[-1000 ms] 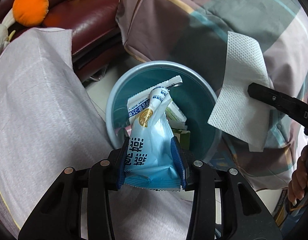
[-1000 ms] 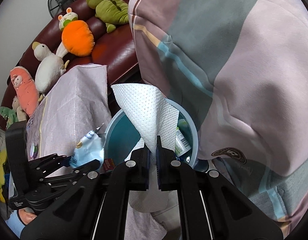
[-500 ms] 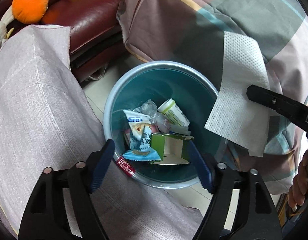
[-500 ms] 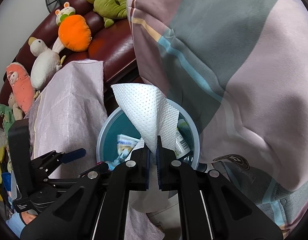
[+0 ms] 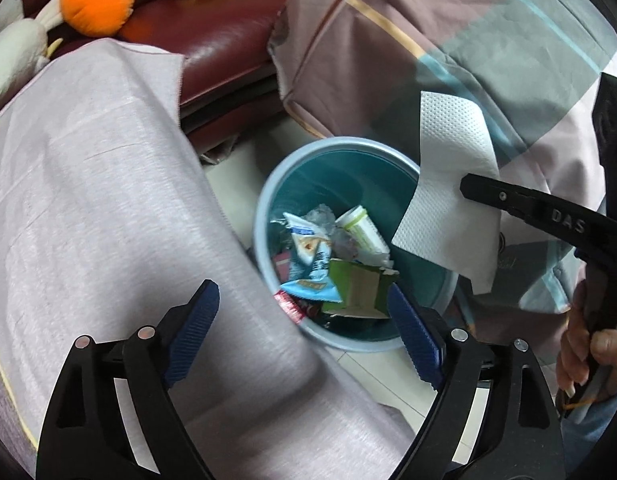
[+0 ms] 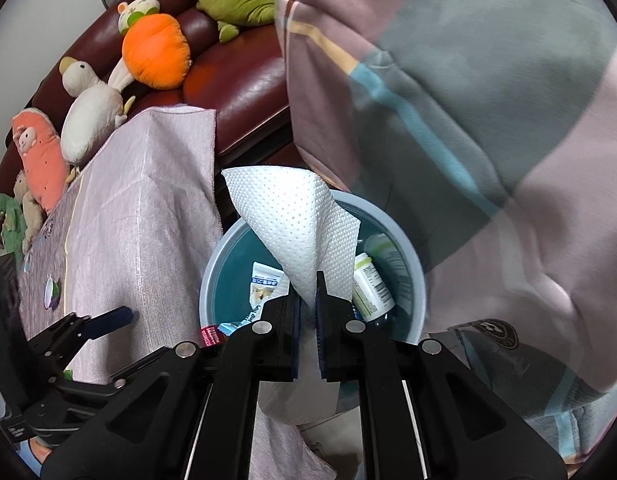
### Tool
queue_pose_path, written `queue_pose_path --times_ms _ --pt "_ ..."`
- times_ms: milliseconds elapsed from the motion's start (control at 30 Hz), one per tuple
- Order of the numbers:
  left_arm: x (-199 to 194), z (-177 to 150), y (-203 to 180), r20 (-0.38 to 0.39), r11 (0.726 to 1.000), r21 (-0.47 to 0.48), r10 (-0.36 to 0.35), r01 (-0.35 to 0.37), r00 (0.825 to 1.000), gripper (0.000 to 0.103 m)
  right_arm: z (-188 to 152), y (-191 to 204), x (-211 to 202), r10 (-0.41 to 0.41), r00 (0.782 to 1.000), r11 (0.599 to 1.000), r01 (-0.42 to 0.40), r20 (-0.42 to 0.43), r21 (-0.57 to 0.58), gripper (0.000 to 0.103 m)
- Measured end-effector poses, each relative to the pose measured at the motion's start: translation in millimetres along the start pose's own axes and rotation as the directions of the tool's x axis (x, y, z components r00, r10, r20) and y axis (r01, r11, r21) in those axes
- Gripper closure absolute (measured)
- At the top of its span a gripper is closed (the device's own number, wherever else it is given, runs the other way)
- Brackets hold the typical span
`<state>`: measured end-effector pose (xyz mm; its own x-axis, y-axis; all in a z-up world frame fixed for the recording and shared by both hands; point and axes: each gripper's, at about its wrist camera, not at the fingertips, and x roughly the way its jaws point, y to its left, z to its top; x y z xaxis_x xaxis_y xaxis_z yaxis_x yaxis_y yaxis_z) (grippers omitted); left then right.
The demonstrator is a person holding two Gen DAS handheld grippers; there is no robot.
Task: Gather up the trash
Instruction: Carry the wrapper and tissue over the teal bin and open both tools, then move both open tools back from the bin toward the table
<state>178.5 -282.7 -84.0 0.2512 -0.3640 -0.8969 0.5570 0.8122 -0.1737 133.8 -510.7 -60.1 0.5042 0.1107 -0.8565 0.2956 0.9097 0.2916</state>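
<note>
Paper towel held over the trash bin

Right tongs (image 6: 307, 280) pinch a paper towel (image 6: 296, 224) above the trash bin (image 5: 264, 216); left tongs (image 5: 304, 312) gape empty.

Raised letters reading "DAS" stand on the black arm of the right gripper (image 5: 464, 188), at three o'clock in the left wrist view; the word runs on out of sight. In the bin (image 6: 212, 280), the blue-and-white snack packet (image 6: 264, 284) and the white bottle (image 6: 372, 288) carry printed labels, too small and blurred to read. No other text is legible.
</note>
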Motion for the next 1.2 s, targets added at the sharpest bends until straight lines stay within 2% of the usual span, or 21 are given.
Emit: queue_pose_path --times_ms 167,233,367,433,533,833,1200 --pt "-8.7 -4.2 13.8 0.015 1.0 -0.025 0.011 -0.01 1.0 0.015 1.4 9.0 10.6 -0.003 1.0 1.0 0.003 -0.02 -0.01 0.083" --pt "-10.2 -6.0 18.3 0.018 0.999 -0.034 0.012 -0.012 1.0 0.015 1.4 10.9 14.8 -0.007 1.0 1.0 0.006 -0.026 -0.012 0.068" --pt "-11.5 -7.7 23.3 0.018 0.999 -0.044 0.006 -0.005 1.0 0.015 0.6 15.4 19.0 -0.023 0.999 1.0 0.022 -0.034 -0.012 0.054" --pt "-12.0 -9.6 25.7 0.017 0.999 -0.048 0.004 -0.003 1.0 0.014 0.1 17.0 18.1 -0.029 0.999 1.0 0.028 -0.034 -0.01 0.042" --pt "-14.5 -13.0 28.9 0.018 0.998 -0.056 -0.008 0.009 1.0 0.014 -0.9 21.4 14.5 -0.039 0.999 0.999 0.039 -0.031 -0.018 0.031" --pt "-36.8 -26.7 38.2 0.051 0.997 -0.071 -0.011 0.015 0.999 0.011 -9.6 37.6 -2.2 -0.043 0.998 0.999 0.042 -0.039 -0.028 0.027" --pt "-82.7 -61.0 70.8 0.109 0.992 -0.126 0.019 -0.005 0.994 0.01 -27.0 83.2 -32.9 -0.027 1.0 0.996 0.026 -0.015 -0.083 0.027"
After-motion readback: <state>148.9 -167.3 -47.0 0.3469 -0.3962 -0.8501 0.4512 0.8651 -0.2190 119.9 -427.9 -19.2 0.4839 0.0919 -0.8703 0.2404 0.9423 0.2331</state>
